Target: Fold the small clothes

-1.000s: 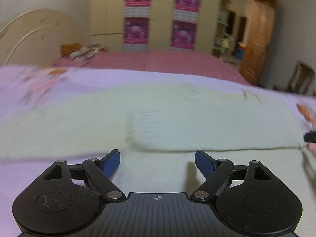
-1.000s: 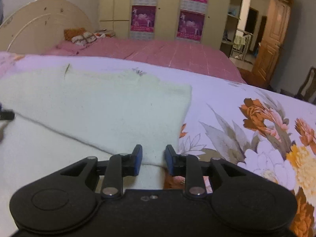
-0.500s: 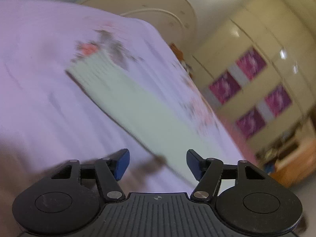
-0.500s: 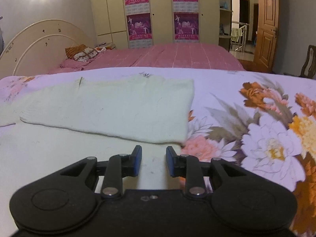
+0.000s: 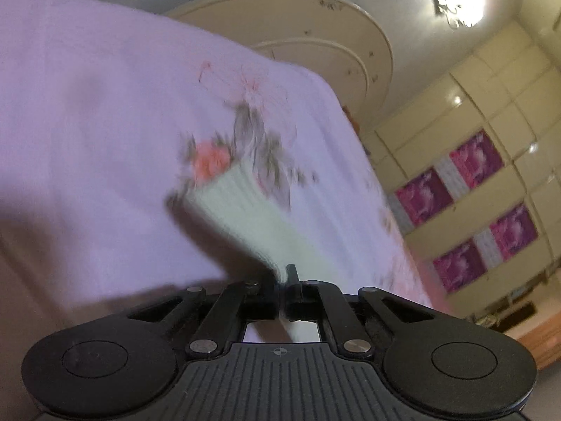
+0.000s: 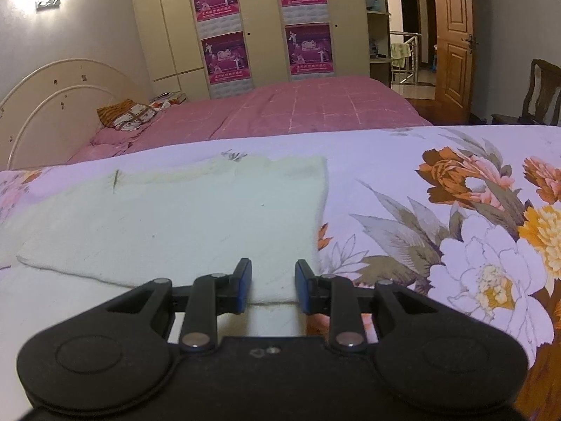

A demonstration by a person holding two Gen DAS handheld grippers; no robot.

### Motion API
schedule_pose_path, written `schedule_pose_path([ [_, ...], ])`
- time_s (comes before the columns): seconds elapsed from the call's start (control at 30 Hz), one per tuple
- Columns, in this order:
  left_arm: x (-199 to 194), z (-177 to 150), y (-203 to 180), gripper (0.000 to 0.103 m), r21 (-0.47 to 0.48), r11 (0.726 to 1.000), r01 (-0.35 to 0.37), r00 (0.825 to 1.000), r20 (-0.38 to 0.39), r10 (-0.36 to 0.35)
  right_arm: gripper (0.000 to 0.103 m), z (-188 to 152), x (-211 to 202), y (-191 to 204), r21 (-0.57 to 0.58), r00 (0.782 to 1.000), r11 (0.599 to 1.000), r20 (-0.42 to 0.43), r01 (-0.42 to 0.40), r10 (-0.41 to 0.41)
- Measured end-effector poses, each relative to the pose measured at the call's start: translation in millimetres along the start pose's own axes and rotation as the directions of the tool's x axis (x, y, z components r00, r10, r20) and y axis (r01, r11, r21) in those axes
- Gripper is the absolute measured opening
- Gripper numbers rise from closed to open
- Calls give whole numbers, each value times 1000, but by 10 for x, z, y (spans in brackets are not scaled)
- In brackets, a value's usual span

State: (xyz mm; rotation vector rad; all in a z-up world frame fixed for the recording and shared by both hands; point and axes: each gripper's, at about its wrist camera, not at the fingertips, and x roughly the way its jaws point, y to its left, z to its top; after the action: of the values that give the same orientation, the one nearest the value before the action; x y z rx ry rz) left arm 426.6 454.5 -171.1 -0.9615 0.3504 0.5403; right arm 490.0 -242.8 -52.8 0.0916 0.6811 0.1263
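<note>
While the left-wrist view is rolled steeply to one side and smeared by blur, the left tongs (image 5: pixel 282 282) plainly stand closed, their two black fingers pressed together on a long ribbed strip of the pale mint-green knitted garment (image 5: pixel 245 210). That strip runs from between the fingertips straight ahead and to the upper left, ending in a squared ribbed edge well ahead of the tongs. Under it lies the lilac bedsheet printed with pink, orange and grey flowers (image 5: pixel 87 122), filling everything left of and ahead of the tongs. Beyond the sheet's far edge rises a cream arched headboard (image 5: pixel 315 28), and to the right of the tongs stands a cream wardrobe with magenta posters on its doors (image 5: pixel 491 182).

In the right-wrist view the same pale garment (image 6: pixel 182 224) lies flat on the flowered sheet (image 6: pixel 455 231), spreading ahead and to the left of the right tongs (image 6: pixel 273 282). Its near folded edge runs between the blue-padded fingers, which stand partly apart; whether the pads press the cloth I cannot tell. Large printed blossoms lie to the right of these tongs. Farther ahead sits a second bed with a pink checked cover (image 6: pixel 298 108), then the postered wardrobe (image 6: pixel 266 24), and at far right a brown wooden door (image 6: pixel 452 35).
</note>
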Motion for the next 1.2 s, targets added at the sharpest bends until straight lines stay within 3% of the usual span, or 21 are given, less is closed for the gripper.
schedule_pose_path([
  [0.1, -47, 85, -301, 3, 104, 994, 36, 999, 14, -37, 27, 24, -64, -27, 11, 1000, 1000, 17, 0, 0],
  [0.2, -81, -39, -830, 3, 224, 964, 145, 989, -3, -148, 27, 23, -119, -57, 21, 1000, 1000, 25, 4, -4],
  [0.37, -63, -727, -1726, 3, 397, 868, 299, 954, -122, -274, 27, 8, -208, -127, 70, 1000, 997, 29, 10, -12],
  [0.6, -88, -1861, -2556, 3, 538, 727, 426, 902, -310, -299, 27, 90, -403, -233, 92, 998, 996, 63, 16, -22],
  [0.67, -177, -2165, -2737, 3, 576, 676, 460, 886, -349, -305, 28, 106, -437, -290, 105, 997, 994, 69, 17, -24],
  [0.83, -529, -2857, -3280, 3, 684, 502, 529, 848, -431, -307, 29, 86, -463, -383, 120, 998, 993, 65, 14, -22],
  [0.93, -651, -3196, -3554, 3, 715, 408, 568, 823, -498, -273, 30, 50, -444, -417, 130, 998, 991, 53, 14, -21],
  [1.03, -746, -3563, -3735, 3, 762, 308, 569, 822, -529, -210, 31, 17, -397, -442, 141, 999, 990, 35, 15, -20],
  [1.07, -760, -3666, -3737, 4, 768, 286, 573, 820, -541, -189, 31, 10, -381, -448, 143, 999, 990, 31, 14, -19],
  [1.13, -861, -3800, -3730, 26, 756, 260, 601, 800, -572, -184, 32, 9, -358, -444, 146, 1000, 989, 27, 10, -14],
  [1.17, -952, -3802, -3705, 54, 745, 254, 617, 787, -580, -213, 33, 16, -342, -438, 149, 1000, 989, 26, 7, -11],
  [1.2, -1029, -3749, -3673, 68, 749, 252, 613, 789, -562, -249, 33, 23, -328, -430, 153, 1000, 988, 26, 0, -4],
])
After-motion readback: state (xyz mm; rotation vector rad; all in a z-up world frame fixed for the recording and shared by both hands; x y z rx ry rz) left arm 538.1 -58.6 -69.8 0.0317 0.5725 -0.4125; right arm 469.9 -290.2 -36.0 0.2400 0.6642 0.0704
